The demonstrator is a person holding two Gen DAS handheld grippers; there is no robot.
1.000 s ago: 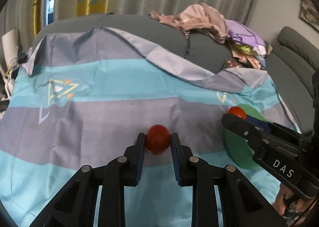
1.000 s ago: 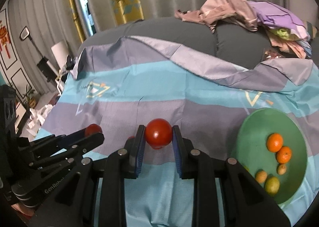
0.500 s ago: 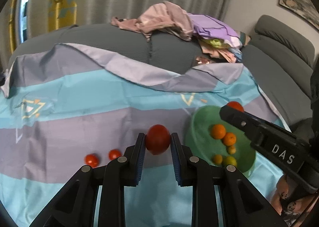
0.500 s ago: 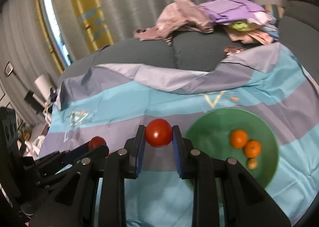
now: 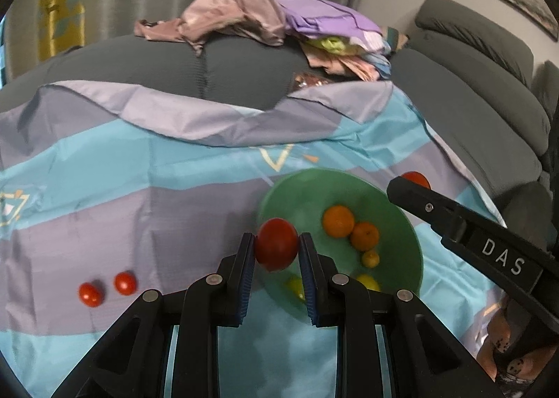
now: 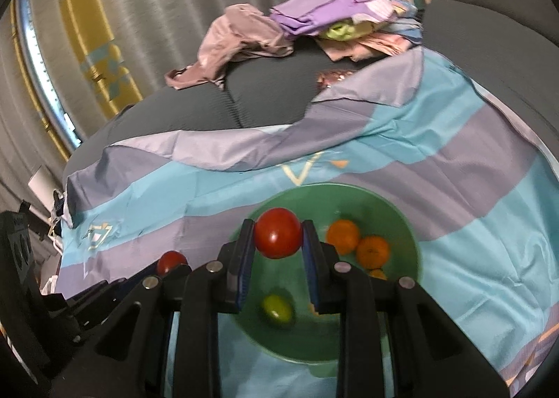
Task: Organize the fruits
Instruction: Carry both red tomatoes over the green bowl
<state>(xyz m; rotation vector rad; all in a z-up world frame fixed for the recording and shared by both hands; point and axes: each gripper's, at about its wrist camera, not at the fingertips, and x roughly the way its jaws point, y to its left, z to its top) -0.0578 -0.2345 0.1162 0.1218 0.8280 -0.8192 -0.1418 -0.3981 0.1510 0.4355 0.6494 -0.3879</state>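
My left gripper is shut on a red tomato, held above the left edge of a green plate. My right gripper is shut on another red tomato, held over the same green plate. The plate holds two oranges, a small kumquat and yellow-green fruit. Two small tomatoes lie on the cloth to the left. The right gripper with its tomato shows in the left wrist view; the left gripper's tomato shows in the right wrist view.
A blue and lilac striped cloth covers a grey sofa seat. A pile of clothes lies on the grey cushion behind. Sofa backrests rise at the right. Curtains hang behind.
Both grippers have swung right with their tomatoes and now hover over the green plate. The two small tomatoes on the cloth came into view on the left.
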